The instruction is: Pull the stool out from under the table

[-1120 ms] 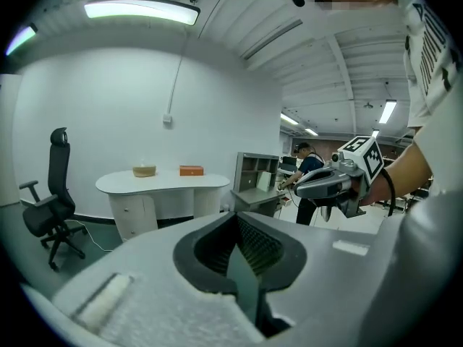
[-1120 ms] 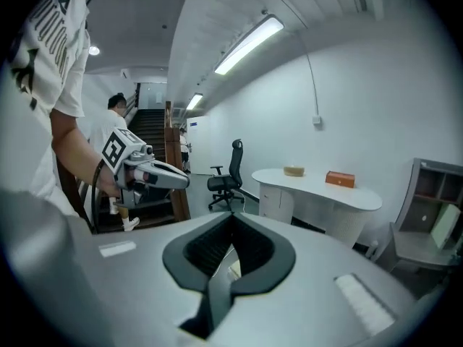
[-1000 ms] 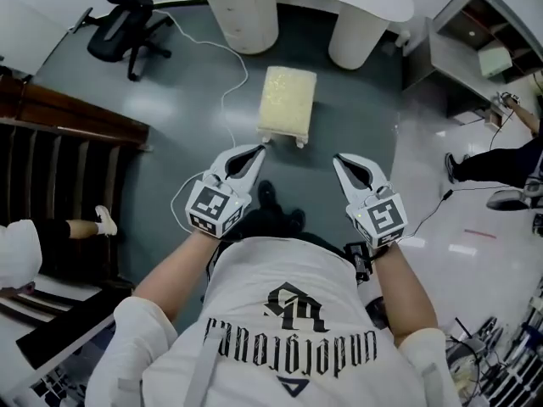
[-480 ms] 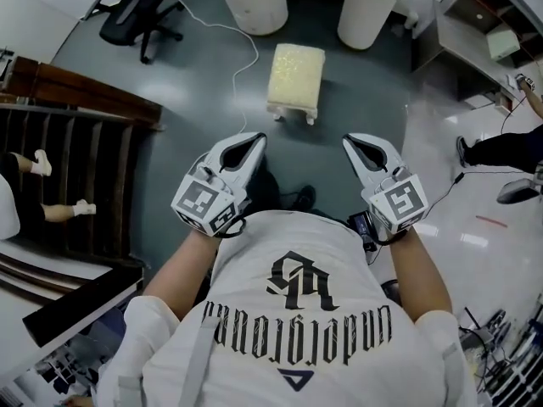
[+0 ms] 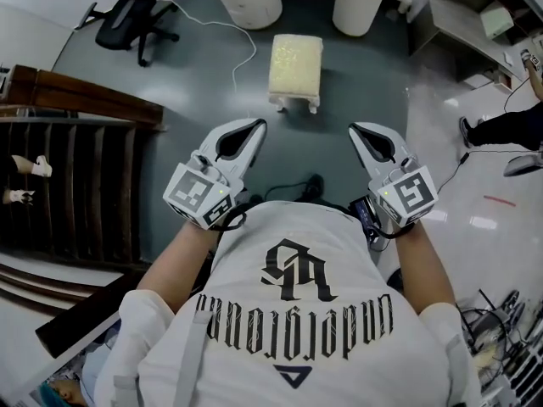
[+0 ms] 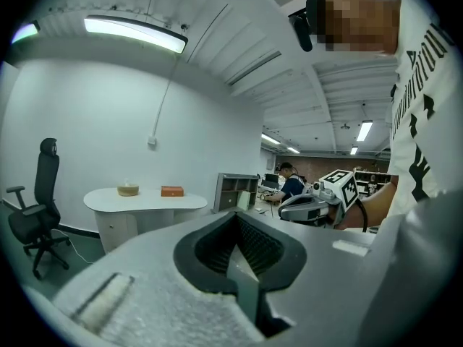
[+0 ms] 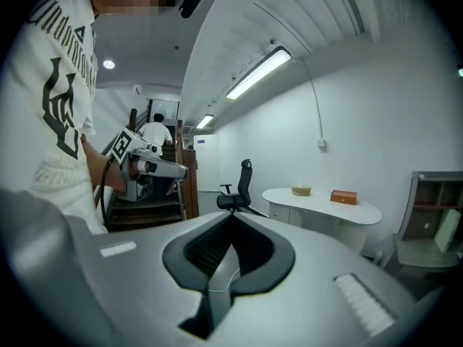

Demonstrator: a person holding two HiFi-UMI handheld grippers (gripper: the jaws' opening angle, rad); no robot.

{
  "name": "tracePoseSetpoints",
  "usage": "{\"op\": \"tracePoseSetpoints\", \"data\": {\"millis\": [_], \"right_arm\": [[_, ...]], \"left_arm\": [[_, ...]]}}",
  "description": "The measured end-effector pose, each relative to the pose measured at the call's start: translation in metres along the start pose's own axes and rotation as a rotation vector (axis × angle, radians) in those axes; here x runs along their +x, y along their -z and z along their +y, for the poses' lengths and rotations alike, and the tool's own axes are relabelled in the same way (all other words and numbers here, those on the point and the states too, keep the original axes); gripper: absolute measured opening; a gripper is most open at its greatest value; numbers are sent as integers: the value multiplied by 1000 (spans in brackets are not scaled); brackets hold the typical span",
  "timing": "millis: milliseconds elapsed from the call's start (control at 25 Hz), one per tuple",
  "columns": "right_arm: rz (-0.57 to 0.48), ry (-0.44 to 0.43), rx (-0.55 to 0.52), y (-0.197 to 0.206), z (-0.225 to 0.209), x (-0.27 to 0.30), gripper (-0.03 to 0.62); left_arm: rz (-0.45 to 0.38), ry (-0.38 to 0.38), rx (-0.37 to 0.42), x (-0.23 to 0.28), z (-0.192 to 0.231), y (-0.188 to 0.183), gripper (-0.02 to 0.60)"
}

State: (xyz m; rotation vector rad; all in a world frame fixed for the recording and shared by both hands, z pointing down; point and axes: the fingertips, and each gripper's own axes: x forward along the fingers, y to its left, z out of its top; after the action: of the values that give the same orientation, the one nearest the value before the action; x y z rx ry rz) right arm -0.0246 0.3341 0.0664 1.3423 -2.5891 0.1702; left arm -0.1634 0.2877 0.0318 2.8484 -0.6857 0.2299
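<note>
Stool (image 5: 295, 62) showing a pale cream speckled top, floor (image 5: 348, 142) gleaming dark grey-green, left tongs (image 5: 257, 125) and right tongs (image 5: 354, 129) wearing white shells with black-and-white square markers, office chair (image 5: 125, 17) sitting black

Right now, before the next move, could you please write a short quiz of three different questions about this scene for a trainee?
1. True or false: the left tongs and the right tongs are both shut and hold nothing.
2. Where does the stool stand? A) on a sofa; B) on the grey floor, ahead of both tongs and touching neither; C) gripped in the right tongs.
3. Name the black piece of furniture at the upper left of the head view.

Key: 1 true. 2 B. 3 the office chair.
</note>
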Motion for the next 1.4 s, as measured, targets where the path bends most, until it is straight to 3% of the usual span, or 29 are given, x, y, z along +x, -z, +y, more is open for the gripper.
{"op": "tracePoseSetpoints", "data": {"millis": [280, 920, 1160, 1400], "right_arm": [[-15, 69, 3, -21, 59, 3, 2], [-22, 117, -16, -54, 258, 65, 2], [-25, 116, -7, -57, 298, 79, 2], [-22, 110, -13, -60, 310, 90, 2]], "left_arm": [[-16, 36, 8, -62, 13, -5, 8], [-45, 86, -3, -260, 57, 20, 8], [-47, 97, -10, -293, 64, 27, 8], [-60, 101, -4, -302, 73, 27, 8]]}}
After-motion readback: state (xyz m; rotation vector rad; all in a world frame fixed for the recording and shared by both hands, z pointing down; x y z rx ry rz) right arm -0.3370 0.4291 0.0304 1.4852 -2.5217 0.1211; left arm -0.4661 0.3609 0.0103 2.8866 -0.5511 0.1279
